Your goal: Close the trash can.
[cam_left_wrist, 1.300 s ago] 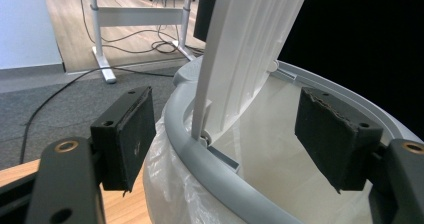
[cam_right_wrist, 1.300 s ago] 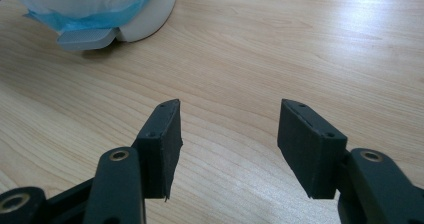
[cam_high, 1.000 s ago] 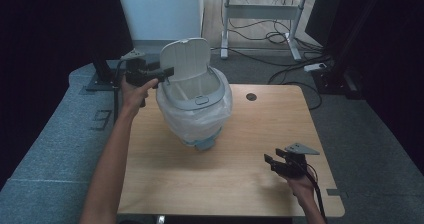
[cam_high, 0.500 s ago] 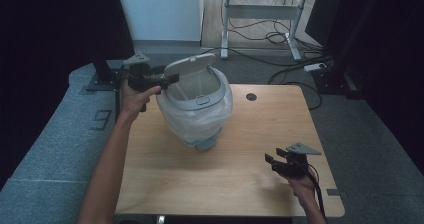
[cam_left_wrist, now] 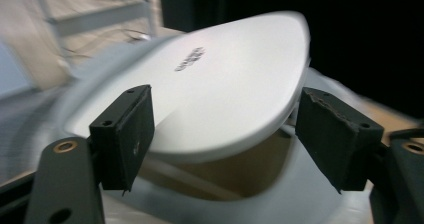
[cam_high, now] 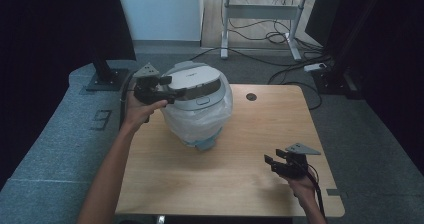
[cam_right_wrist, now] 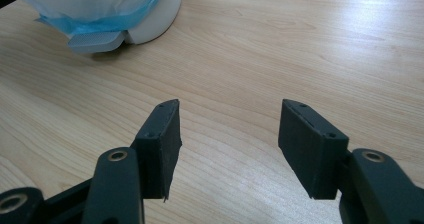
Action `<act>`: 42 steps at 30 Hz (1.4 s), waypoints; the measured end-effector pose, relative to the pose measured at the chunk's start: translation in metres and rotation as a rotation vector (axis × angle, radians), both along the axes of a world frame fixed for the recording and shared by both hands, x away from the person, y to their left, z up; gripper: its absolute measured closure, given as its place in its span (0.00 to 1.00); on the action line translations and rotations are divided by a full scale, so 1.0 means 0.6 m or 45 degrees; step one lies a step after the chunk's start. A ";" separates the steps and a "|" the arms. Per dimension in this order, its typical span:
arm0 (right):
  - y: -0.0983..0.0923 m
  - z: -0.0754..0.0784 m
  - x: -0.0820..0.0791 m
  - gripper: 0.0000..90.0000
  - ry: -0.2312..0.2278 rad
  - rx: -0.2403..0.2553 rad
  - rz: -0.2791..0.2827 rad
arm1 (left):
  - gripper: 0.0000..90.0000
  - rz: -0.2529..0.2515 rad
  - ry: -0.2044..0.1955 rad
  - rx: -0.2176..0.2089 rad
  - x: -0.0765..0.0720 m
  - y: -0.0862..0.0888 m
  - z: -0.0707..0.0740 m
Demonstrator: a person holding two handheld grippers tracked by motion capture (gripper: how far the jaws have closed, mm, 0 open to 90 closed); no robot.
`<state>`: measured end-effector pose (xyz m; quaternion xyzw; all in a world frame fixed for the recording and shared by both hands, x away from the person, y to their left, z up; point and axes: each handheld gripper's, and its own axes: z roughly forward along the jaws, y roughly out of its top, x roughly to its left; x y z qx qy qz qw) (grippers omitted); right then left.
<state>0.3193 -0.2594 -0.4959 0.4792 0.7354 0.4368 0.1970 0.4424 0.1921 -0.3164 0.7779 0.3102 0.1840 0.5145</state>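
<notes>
A white pedal bin [cam_high: 197, 115] lined with a clear bag stands at the back left of the wooden table [cam_high: 225, 184]. Its white lid [cam_high: 192, 79] lies low over the rim, a dark slit still under its near edge [cam_left_wrist: 225, 84]. My left gripper [cam_high: 167, 86] reaches in from the left at lid height. Its jaws have just been opening and straddle the lid's edge [cam_left_wrist: 225, 119] without pressing on it. At the front right, my right gripper [cam_high: 272, 163] hovers open over bare wood [cam_right_wrist: 227, 129], nothing between its fingers. The bin's base and grey pedal [cam_right_wrist: 95, 41] show ahead of it.
A round cable hole [cam_high: 251, 97] sits in the table behind the bin. A grey padded surface [cam_high: 55, 134] with a black stand [cam_high: 102, 74] runs along the left. Desk legs, cables and a power strip [cam_high: 317, 66] lie on the floor behind.
The lid has swung down from upright to nearly flat on the bin, and my left gripper followed it down and to the right. The right gripper has stayed put.
</notes>
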 end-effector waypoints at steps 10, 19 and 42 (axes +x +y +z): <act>0.003 -0.002 -0.001 0.47 0.008 -0.006 0.001 | 0.26 0.120 0.015 0.023 0.019 -0.025 -0.023; 0.003 -0.001 -0.002 0.47 0.002 -0.008 -0.001 | 0.28 0.234 0.010 0.042 0.023 -0.056 -0.022; 0.001 0.001 -0.004 0.46 -0.011 -0.004 -0.023 | 0.35 0.187 -0.002 0.045 -0.007 -0.066 -0.009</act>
